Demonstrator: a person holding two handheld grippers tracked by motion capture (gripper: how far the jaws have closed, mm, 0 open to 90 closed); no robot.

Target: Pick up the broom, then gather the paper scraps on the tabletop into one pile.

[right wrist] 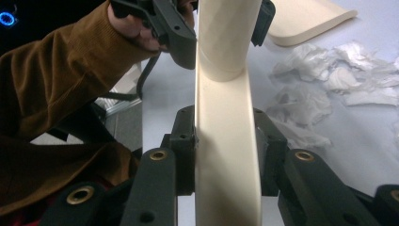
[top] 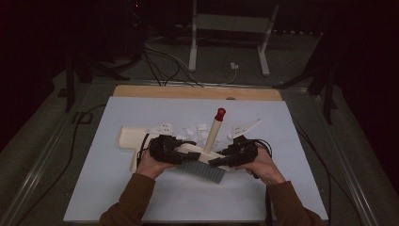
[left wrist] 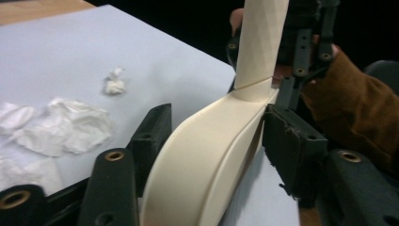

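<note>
The right gripper (right wrist: 226, 150) is clamped on the cream back of the hand brush (top: 203, 162), while the left gripper (left wrist: 214, 141) straddles its other end with a gap at one pad, so its grip looks slack. The brush stands bristles-down on the blue mat (top: 117, 188), just short of the crumpled paper scraps (top: 193, 131) and cream dustpan (top: 129, 137). I judge the handover to the right is under way; next, the left should let go so the brush can sweep

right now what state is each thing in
brush: bristles down on the table, handle tilted up, red tip on top
right gripper: jaws shut on the brush head
left gripper: jaws open around the brush head, gaps on both sides
dustpan: flat on the table
paper scraps: crumpled, scattered loose
</note>
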